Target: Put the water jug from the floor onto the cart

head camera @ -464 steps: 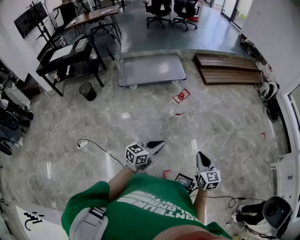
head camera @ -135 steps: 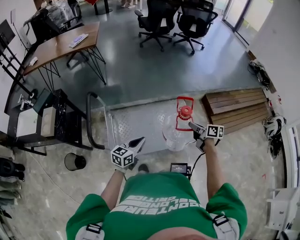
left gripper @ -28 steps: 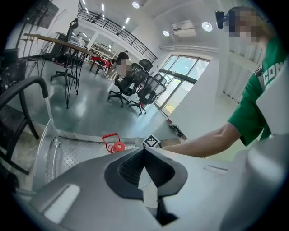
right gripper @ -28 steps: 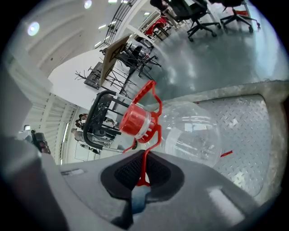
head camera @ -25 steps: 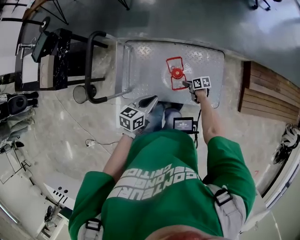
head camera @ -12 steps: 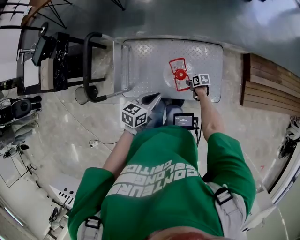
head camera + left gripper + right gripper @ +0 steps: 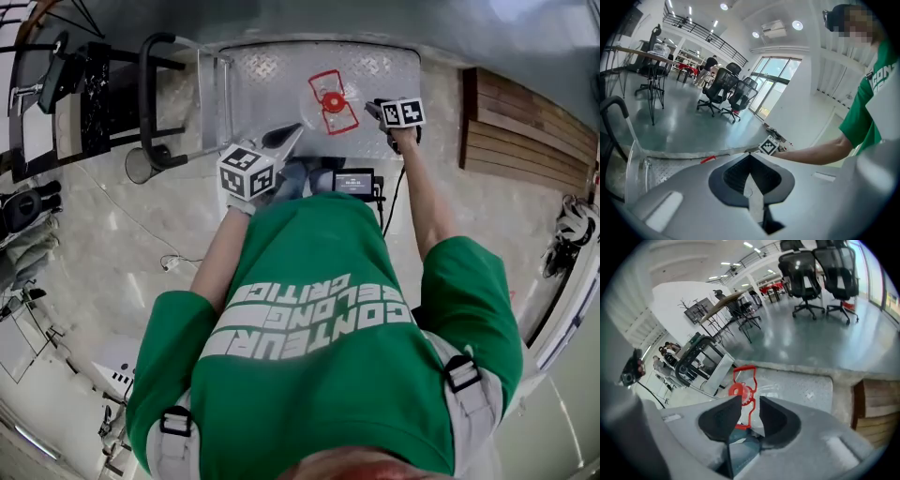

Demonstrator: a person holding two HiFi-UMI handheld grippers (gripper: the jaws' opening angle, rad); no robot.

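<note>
Water jug (image 7: 329, 101) is on the cart (image 7: 262, 73), upright on the checker-plate deck. Red cap is up w/ the red carry handle (image 7: 323, 82) round the neck. It stands approx mid-deck side to side, somewhat nearer my edge.

My right hand-held gripper (image 7: 377, 105) is just beside the jug, on its right in the head view, not touching it. Its jaws have just been opening & now stand wide apart, w/ nothing gripped. In the right gripper view the jug's cap (image 7: 737, 391) & handle show thru the gap, beyond the tips, & the pads are clear of both.

My left hand-held gripper (image 7: 293, 129) is over the near edge of the deck, left of the jug & apart from it. Its jaws are together w/ nothing btwn them; the left gripper view shows the pads meeting at the tips. That view also catches my right forearm & the right marker cube (image 7: 769, 146) past the jaws.

Cart's black push handle (image 7: 150, 94) is at the left end in the head view. A small black wire bin (image 7: 139, 166) sits on the floor (image 7: 141, 244) just by it. Wooden boards (image 7: 525, 127) lie on the floor right of the cart, apart from it. A small screen unit (image 7: 354, 181) w/ a cable hangs at my waist. Office chairs (image 7: 806, 273) stand well beyond the cart on grey floor.
</note>
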